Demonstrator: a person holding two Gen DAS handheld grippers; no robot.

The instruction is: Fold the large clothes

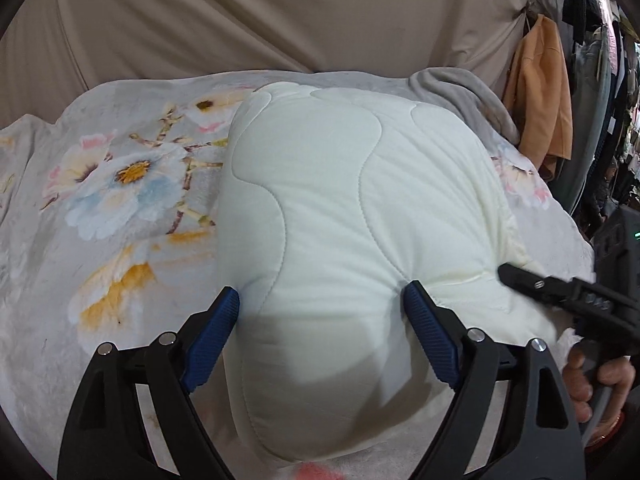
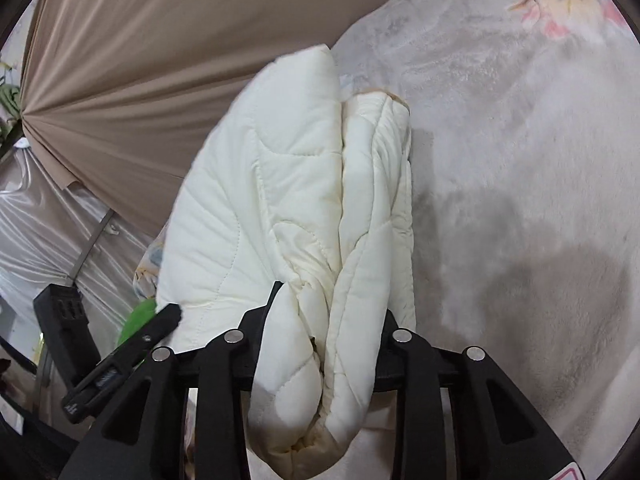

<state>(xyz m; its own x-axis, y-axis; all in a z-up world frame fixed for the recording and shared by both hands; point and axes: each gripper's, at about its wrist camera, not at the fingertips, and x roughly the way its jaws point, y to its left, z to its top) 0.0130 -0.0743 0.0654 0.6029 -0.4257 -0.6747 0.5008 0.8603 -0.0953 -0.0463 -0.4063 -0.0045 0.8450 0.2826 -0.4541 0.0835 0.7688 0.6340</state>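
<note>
The left gripper (image 1: 320, 300) has its jaws spread wide around the near end of a cream-white quilted padded garment (image 1: 352, 216), its ribbed blue pads (image 1: 216, 336) pressing into the puffy fabric on either side and pinching it in, so the jaws are grasping the bundle across its width. In the right wrist view the right gripper (image 2: 320, 320) has its jaws clenched on a bunched fold of the same quilted garment (image 2: 280, 184); the fingertips are buried in the fabric, and the padded layers spill down between the black arms toward the camera. A person's hand (image 1: 596, 380) grips the black handle of the right gripper at the near right edge of the left wrist view, and one black finger of that tool lies against the right side of the garment.

The garment is folded into a thick, rounded bundle and rests on a pale grey plush blanket printed with large white, blue and orange flowers (image 1: 120, 184), which covers the bed beneath. A grey fleecy cloth (image 1: 460, 96) is bunched at the far right of the blanket, just beyond the bundle. A beige draped curtain (image 1: 260, 16) hangs across the far side, and an orange garment (image 1: 540, 88) hangs with darker clothes at the far right
</note>
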